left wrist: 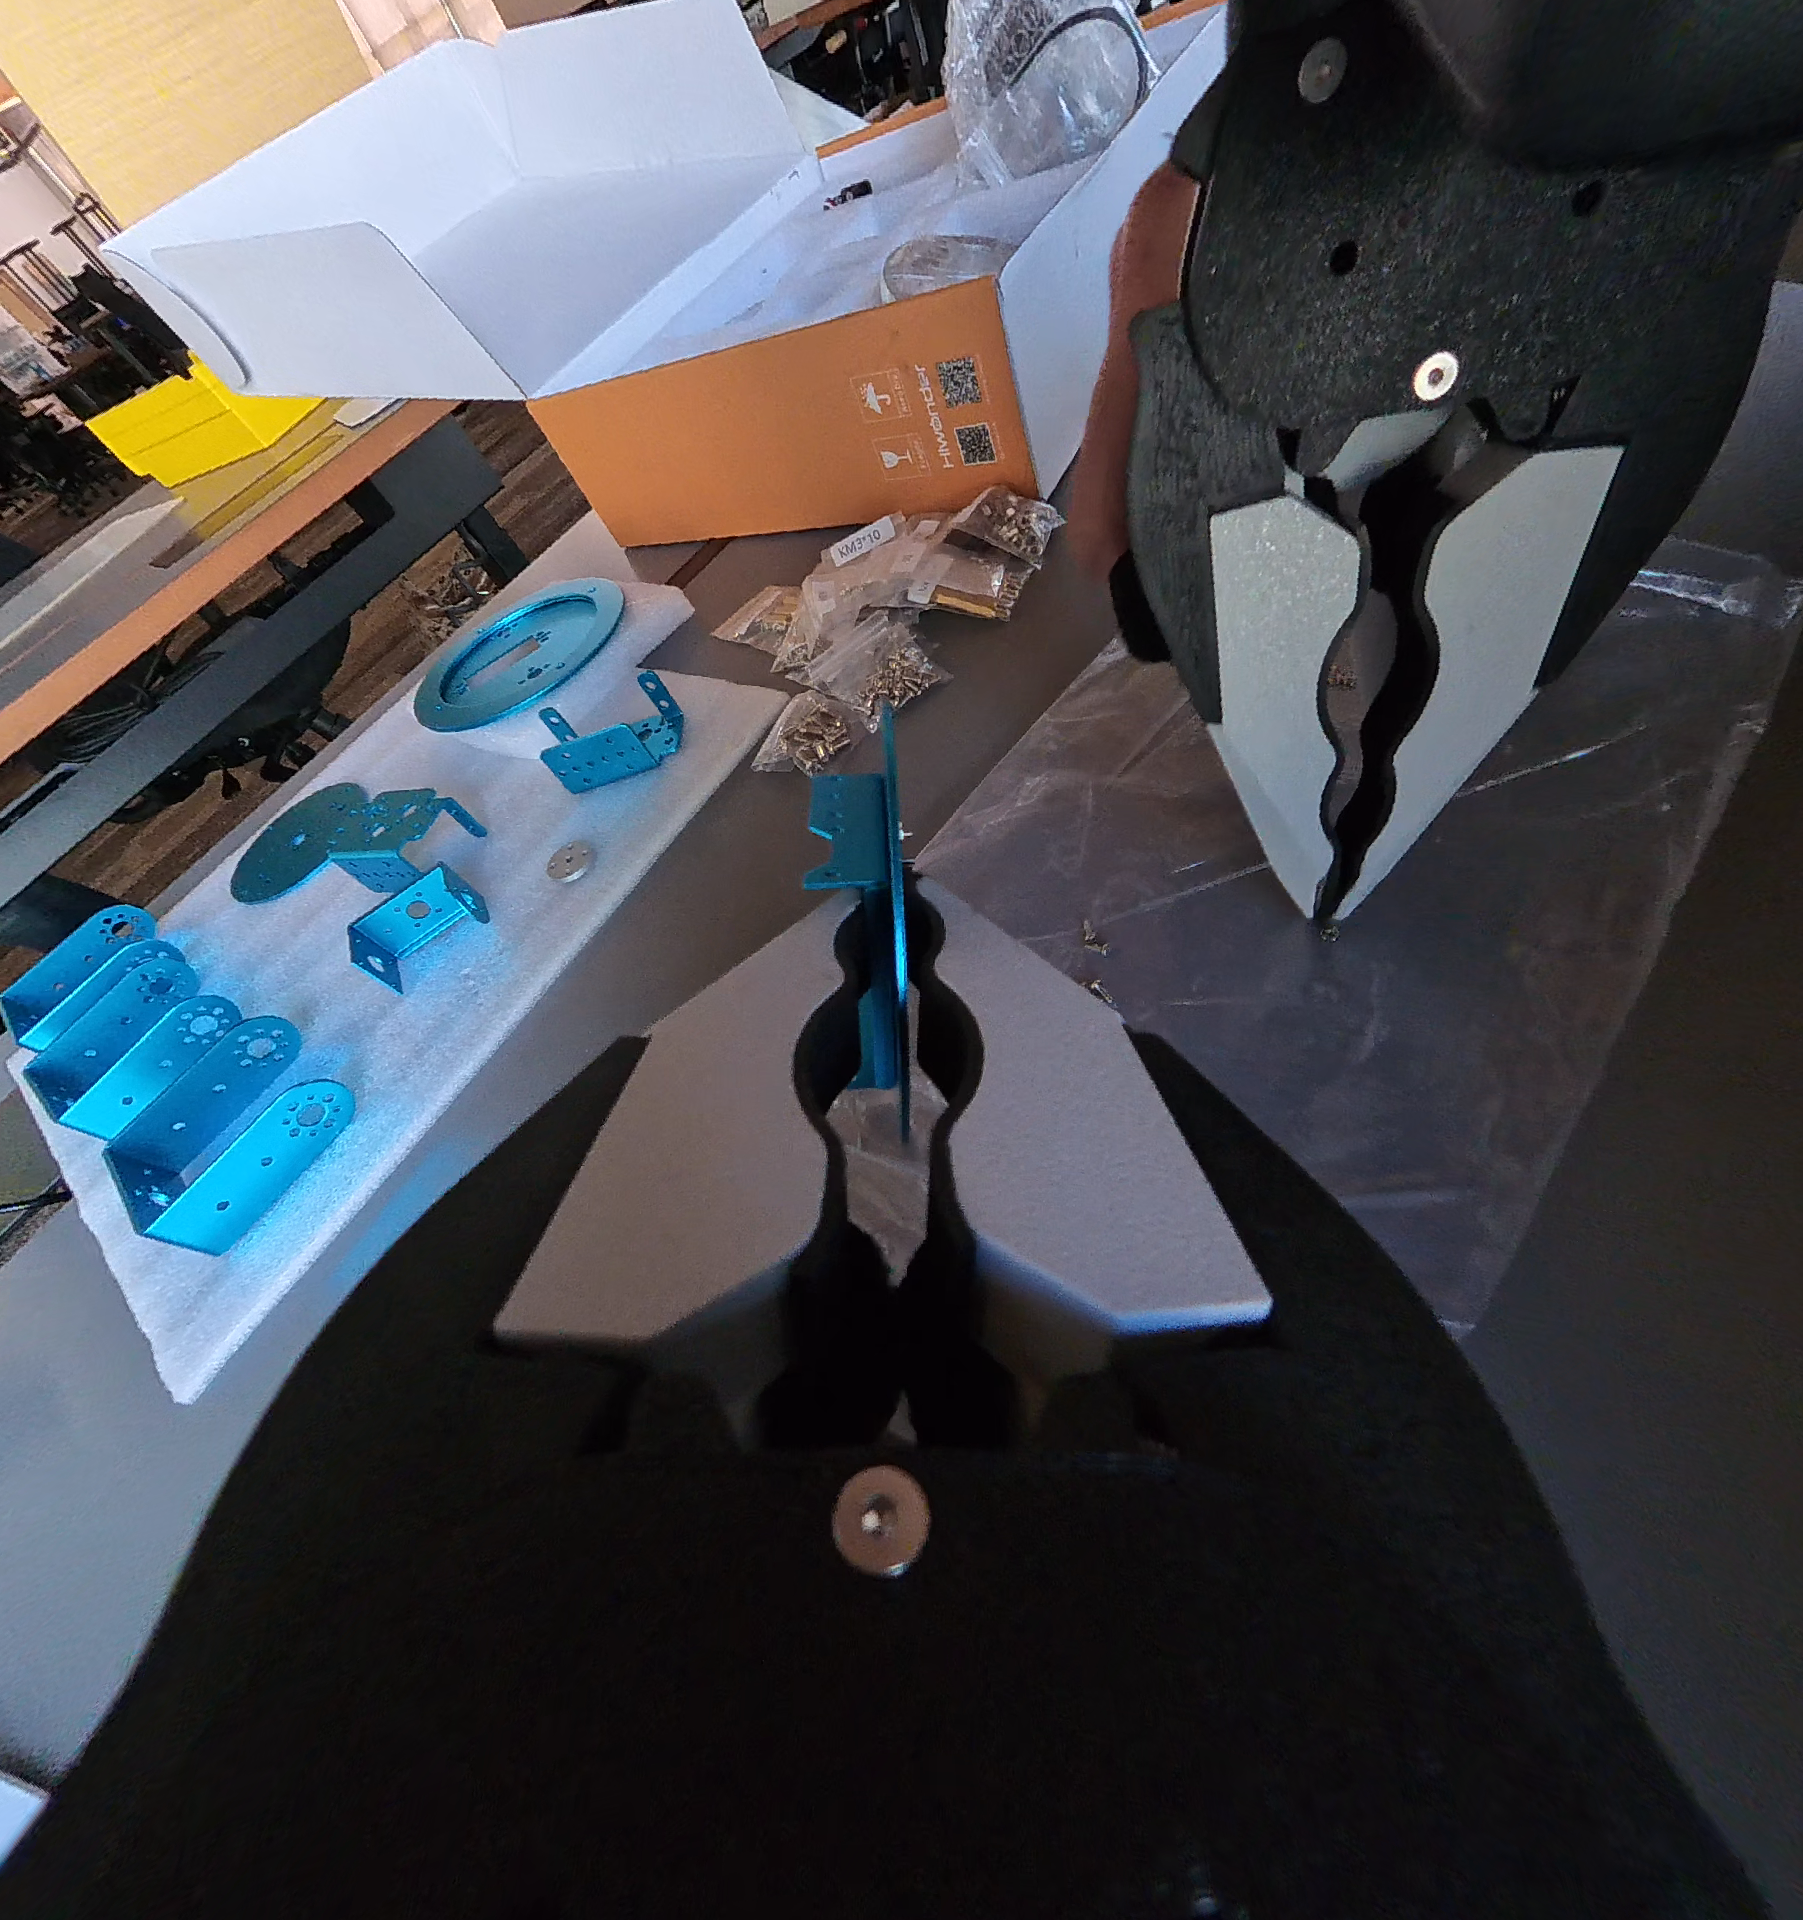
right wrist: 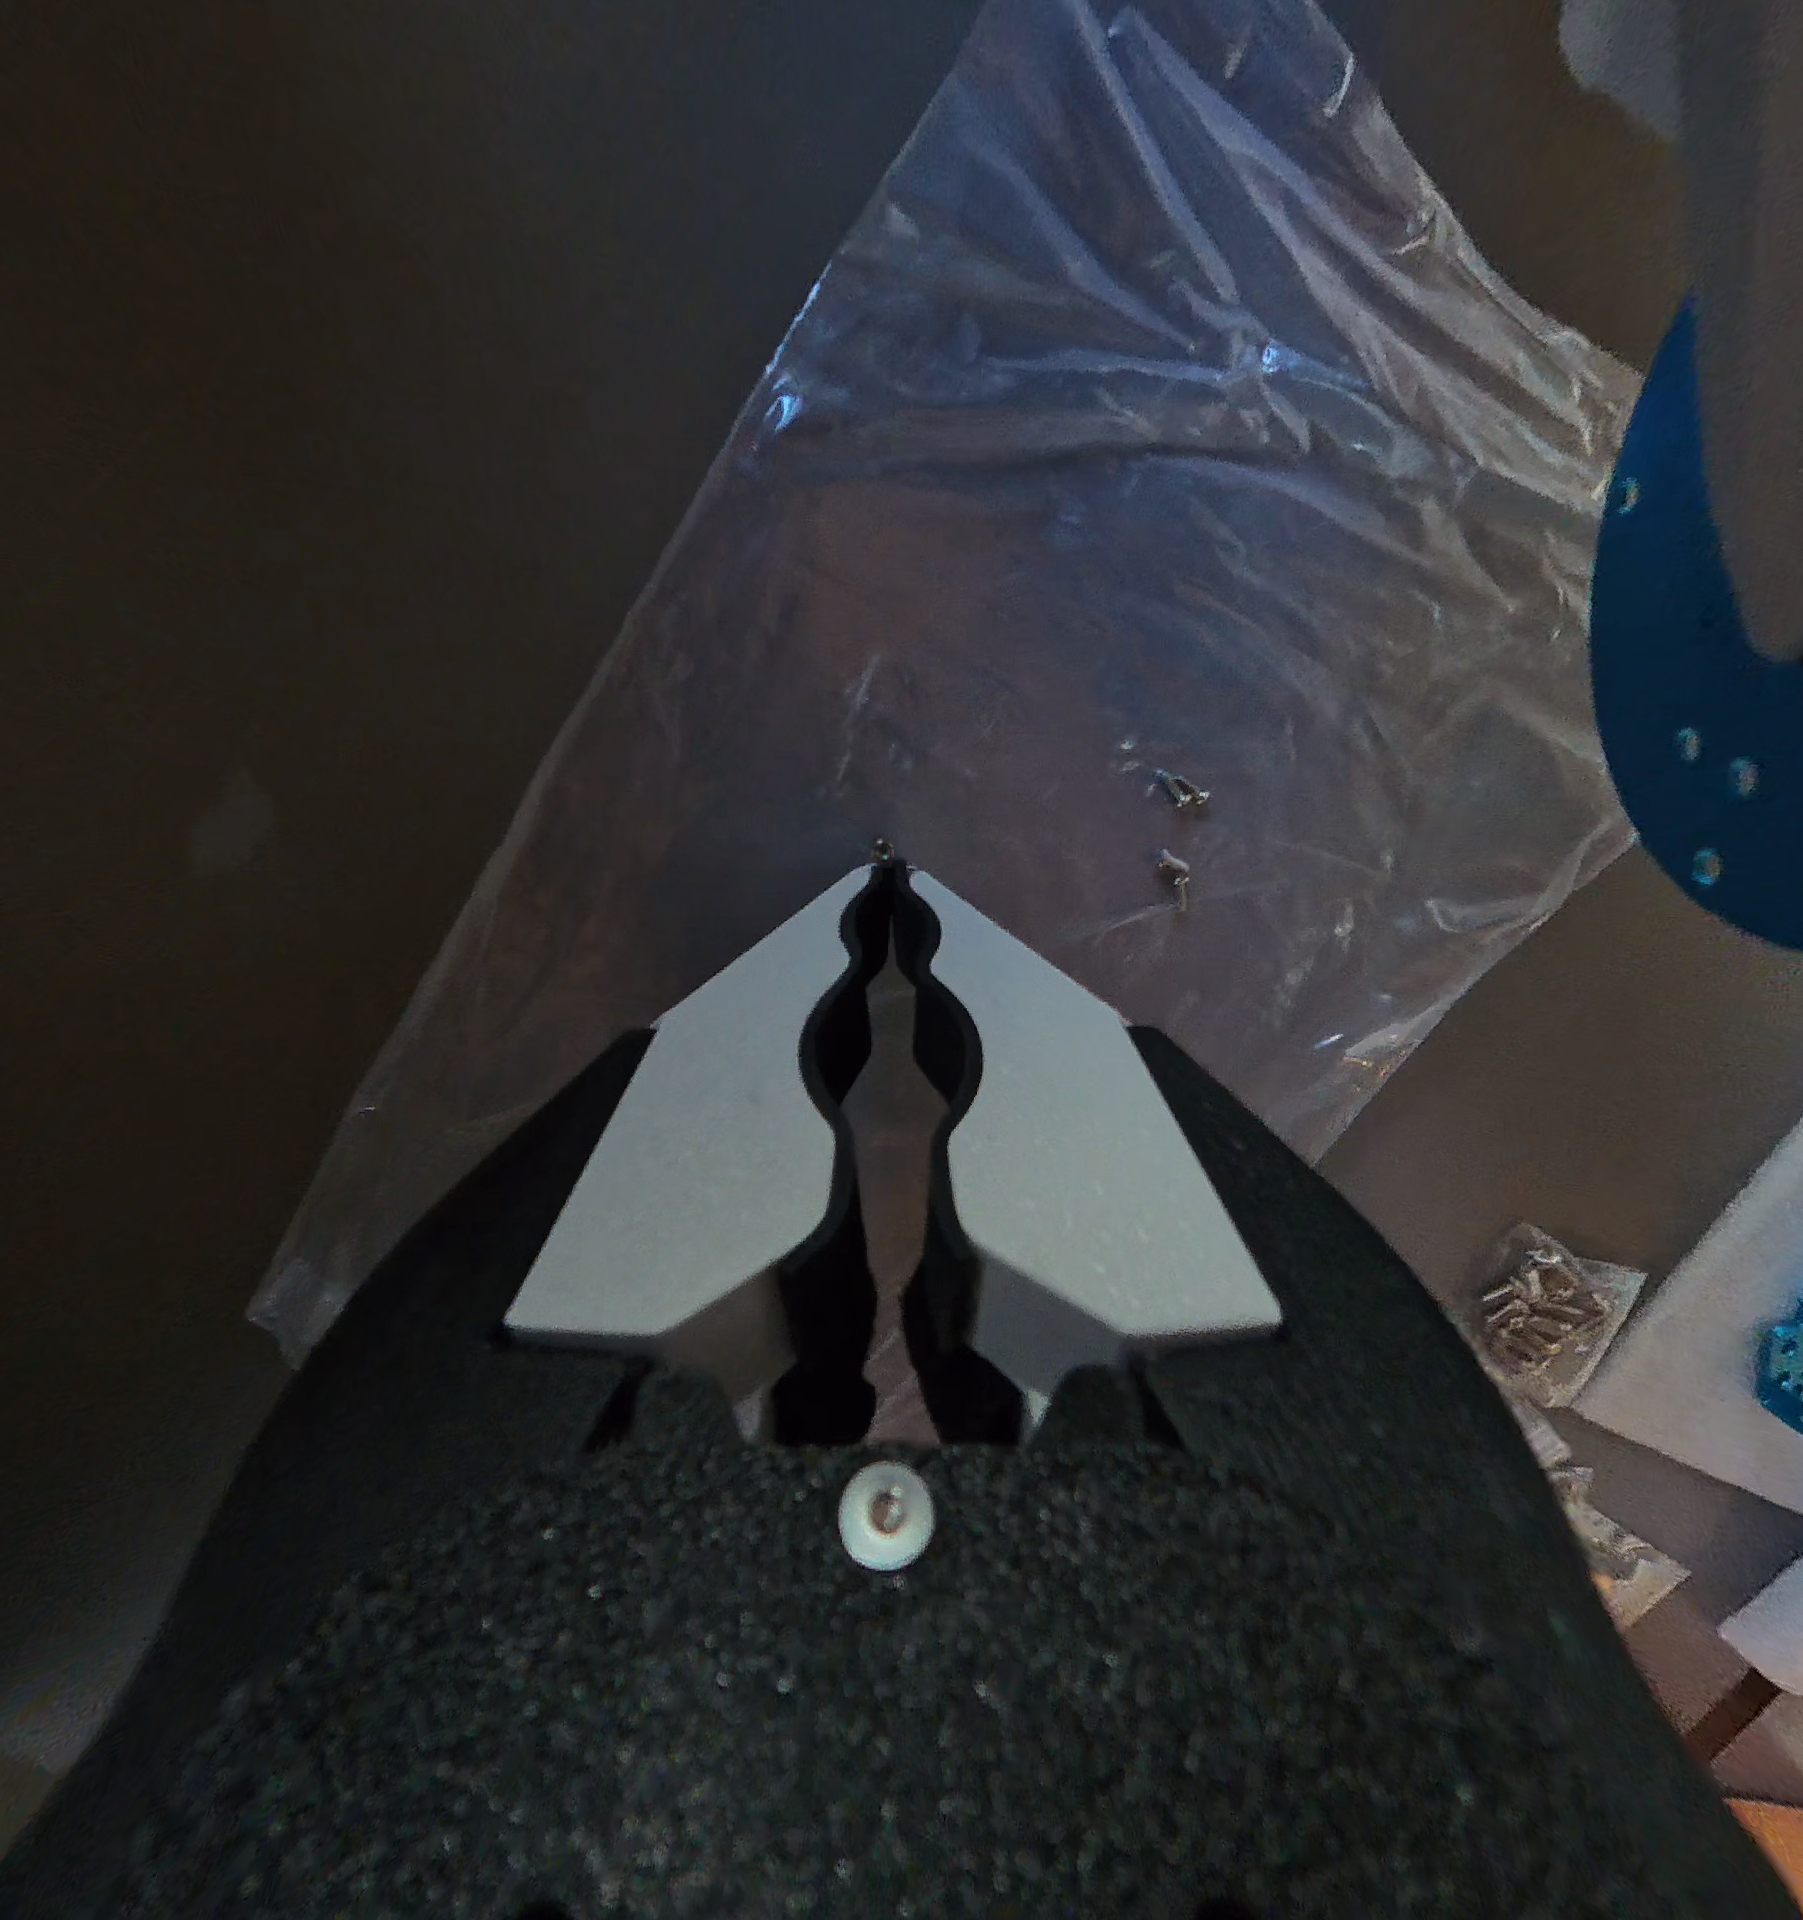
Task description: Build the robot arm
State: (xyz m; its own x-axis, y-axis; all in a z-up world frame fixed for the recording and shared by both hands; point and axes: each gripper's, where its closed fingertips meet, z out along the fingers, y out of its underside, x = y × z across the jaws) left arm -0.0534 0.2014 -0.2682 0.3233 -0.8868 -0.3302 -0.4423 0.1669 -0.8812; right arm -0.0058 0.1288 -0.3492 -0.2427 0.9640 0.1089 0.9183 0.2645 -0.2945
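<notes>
Fingers of the left gripper (left wrist: 881,935) pinch a blue metal plate (left wrist: 892,883) held on edge above the dark surface (left wrist: 1655,1195), while in the right wrist view the right gripper (right wrist: 884,868) pinches a tiny screw (right wrist: 882,850) over a clear plastic sheet (right wrist: 1136,468).

Left view daylit, fisheye-warped edges; right view dim, grainy, corners blurred
</notes>
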